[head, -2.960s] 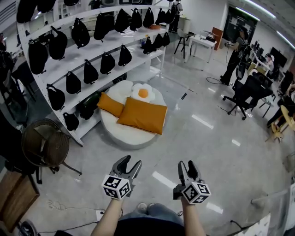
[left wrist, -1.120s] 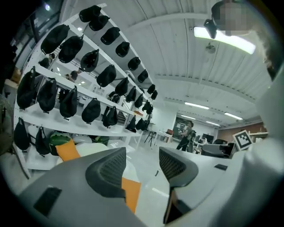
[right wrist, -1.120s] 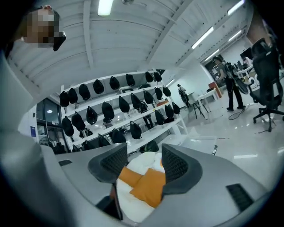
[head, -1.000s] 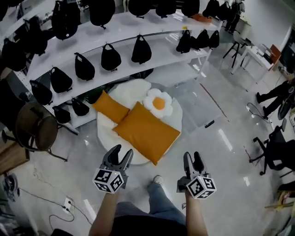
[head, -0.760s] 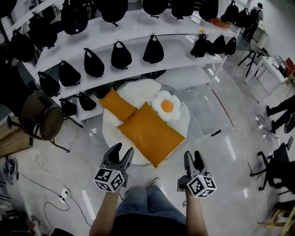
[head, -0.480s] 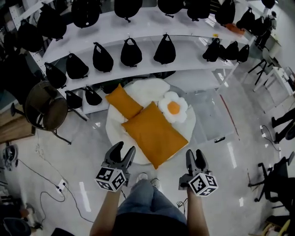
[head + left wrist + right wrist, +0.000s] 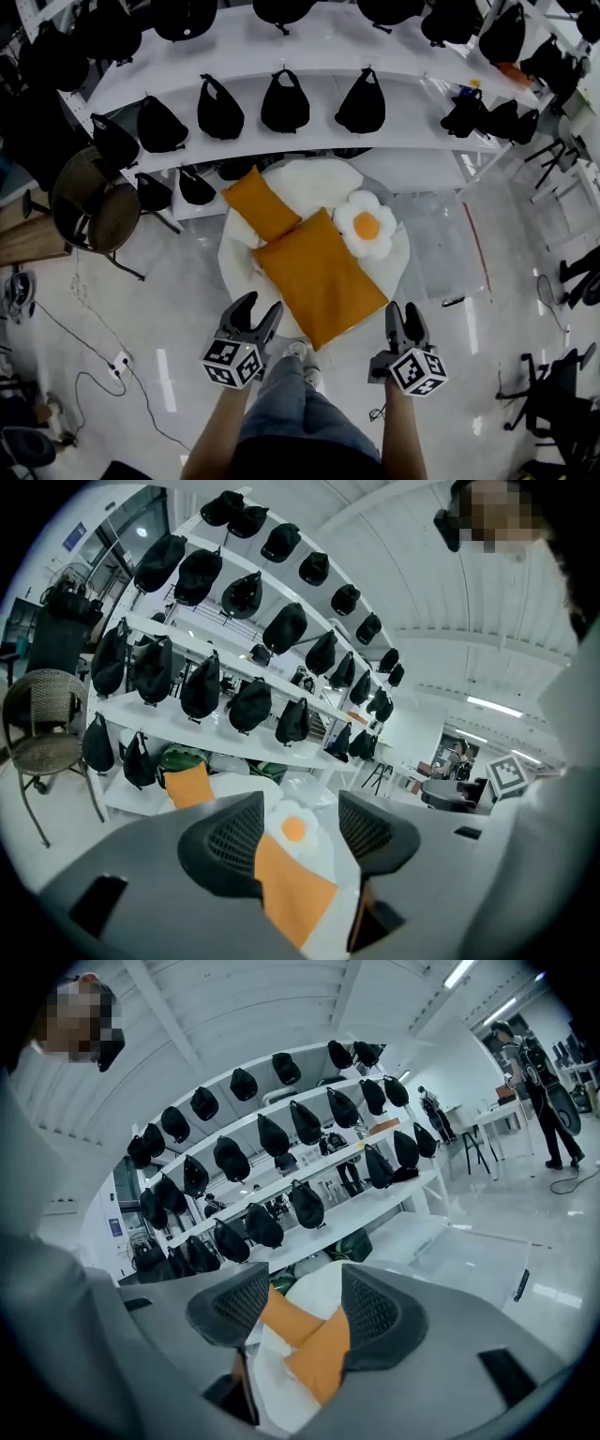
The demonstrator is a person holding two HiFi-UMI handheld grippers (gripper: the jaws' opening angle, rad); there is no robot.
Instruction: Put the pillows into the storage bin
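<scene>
Head view: both forearms are held forward side by side, and black-and-white square markers are shown on each cube. The left gripper (image 7: 260, 307) is tilted slightly inward; its jaws are opening, with nothing between them. The right gripper (image 7: 403, 311) jaws are held apart and empty. A large orange pillow (image 7: 319, 277) is laid just ahead of both pairs of jaws on a round white cushion (image 7: 234, 258). A small orange pillow (image 7: 261, 202) and an egg-shaped pillow (image 7: 367, 225) are seen beyond it.

Bare floor (image 7: 178, 300) flanks the round cushion (image 7: 230, 272); the orange pillow (image 7: 319, 281) on it lies open from above. Behind, shelves (image 7: 309, 141) of black bags (image 7: 282, 98) wall me off; a wicker chair (image 7: 94, 202) crowds the left.
</scene>
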